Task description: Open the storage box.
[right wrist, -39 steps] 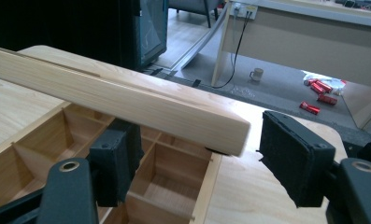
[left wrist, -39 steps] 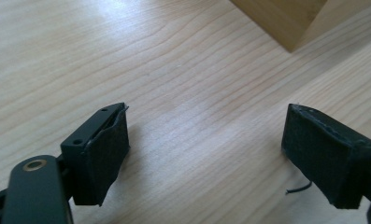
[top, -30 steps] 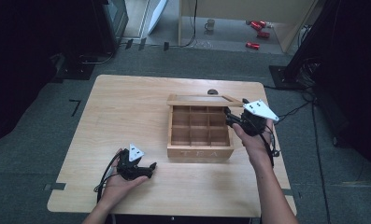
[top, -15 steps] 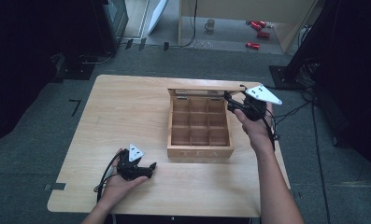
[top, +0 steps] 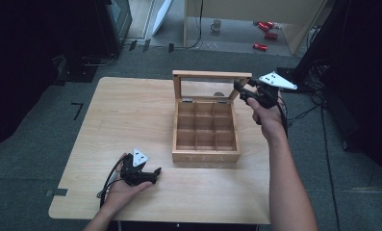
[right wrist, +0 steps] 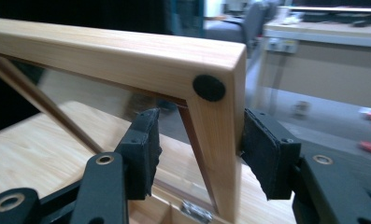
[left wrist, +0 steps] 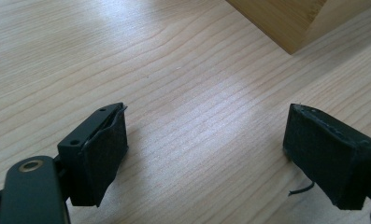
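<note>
The tea box [top: 206, 130] sits mid-surface, its glass lid [right wrist: 127, 60] nearly upright. My right gripper [right wrist: 197, 154] straddles the lid's frame corner, jaws close around it; I should ease it back gently past vertical, not wrench the hinge [right wrist: 195, 211]. My left gripper [left wrist: 206, 154] rests wide open, empty.

Left hand-held gripper [left wrist: 206, 154] agape; right [right wrist: 197, 154] seemingly clamped.

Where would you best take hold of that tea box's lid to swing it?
Grip the lid by its right-hand wooden frame rail, near the free top corner, coming from the right. The rail is narrow and flat-sided, and the right gripper already straddles it there.
</note>
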`<control>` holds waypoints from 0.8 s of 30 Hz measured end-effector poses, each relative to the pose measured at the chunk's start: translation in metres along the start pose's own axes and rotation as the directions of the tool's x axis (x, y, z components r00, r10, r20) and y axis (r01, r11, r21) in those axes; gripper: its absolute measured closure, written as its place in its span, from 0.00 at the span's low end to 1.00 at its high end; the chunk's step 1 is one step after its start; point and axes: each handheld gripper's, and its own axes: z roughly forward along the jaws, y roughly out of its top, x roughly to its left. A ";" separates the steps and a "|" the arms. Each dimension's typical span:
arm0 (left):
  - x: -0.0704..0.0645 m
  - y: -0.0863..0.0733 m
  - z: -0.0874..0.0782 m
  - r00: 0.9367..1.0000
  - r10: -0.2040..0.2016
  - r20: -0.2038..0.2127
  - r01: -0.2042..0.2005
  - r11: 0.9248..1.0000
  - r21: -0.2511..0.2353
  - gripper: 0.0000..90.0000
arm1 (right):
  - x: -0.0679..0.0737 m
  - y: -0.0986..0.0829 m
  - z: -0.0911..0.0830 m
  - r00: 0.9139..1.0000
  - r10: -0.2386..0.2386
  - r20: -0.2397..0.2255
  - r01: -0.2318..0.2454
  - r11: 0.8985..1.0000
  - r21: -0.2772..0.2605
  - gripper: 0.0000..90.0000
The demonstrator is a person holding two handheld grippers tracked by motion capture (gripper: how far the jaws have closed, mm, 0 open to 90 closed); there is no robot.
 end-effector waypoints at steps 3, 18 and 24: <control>0.000 0.000 0.000 1.000 0.002 0.002 -0.002 1.000 -0.001 0.16 | -0.009 0.005 0.009 1.000 0.000 -0.021 0.000 1.000 -0.007 0.58; 0.000 0.001 0.001 1.000 0.006 0.005 -0.006 1.000 -0.002 0.16 | -0.023 0.013 0.027 0.999 0.041 0.019 -0.040 0.999 -0.021 0.69; -0.001 0.001 0.001 1.000 0.007 0.007 -0.007 1.000 -0.001 0.16 | -0.026 0.016 0.033 0.998 0.052 0.031 -0.051 0.998 -0.020 0.70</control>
